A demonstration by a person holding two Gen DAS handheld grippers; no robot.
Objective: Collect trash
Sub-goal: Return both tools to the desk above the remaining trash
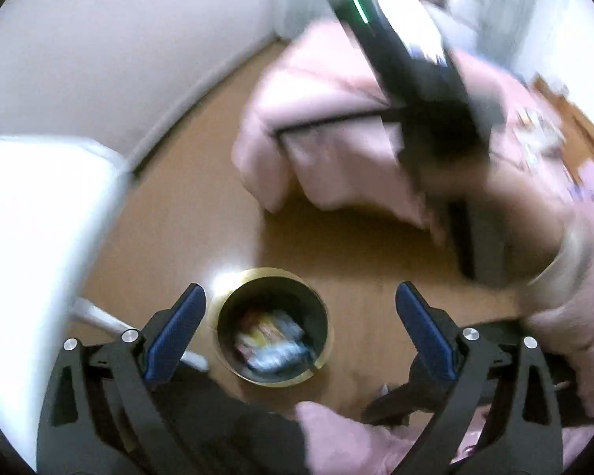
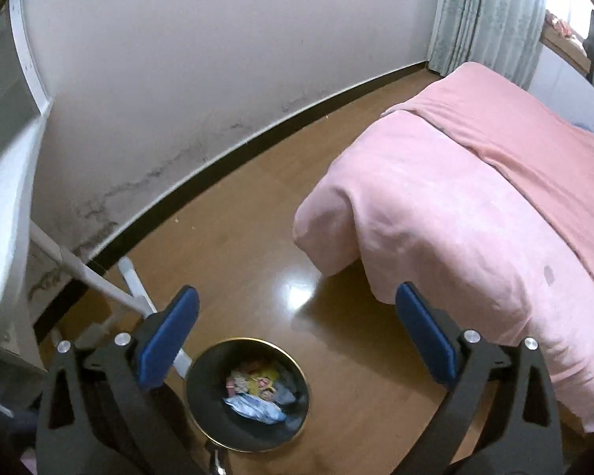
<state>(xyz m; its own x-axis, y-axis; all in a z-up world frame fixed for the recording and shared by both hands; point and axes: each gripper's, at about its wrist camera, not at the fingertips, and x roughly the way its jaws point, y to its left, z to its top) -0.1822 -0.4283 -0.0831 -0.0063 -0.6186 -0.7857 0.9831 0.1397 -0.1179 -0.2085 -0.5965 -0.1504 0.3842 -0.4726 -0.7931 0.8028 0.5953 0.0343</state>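
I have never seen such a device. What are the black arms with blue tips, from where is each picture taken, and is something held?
There is no robot: a person holds a hand-held two-finger tool in each hand. A camera on each tool looks along its blue-padded fingers. One picture comes from the left tool, the other from the right tool. Both stand open and empty. Below them, on the brown wooden floor, stands a round black bin with a gold rim, holding colourful wrappers. A pink blanket covers the bed. The blurred dark shape in the left picture is the other tool.
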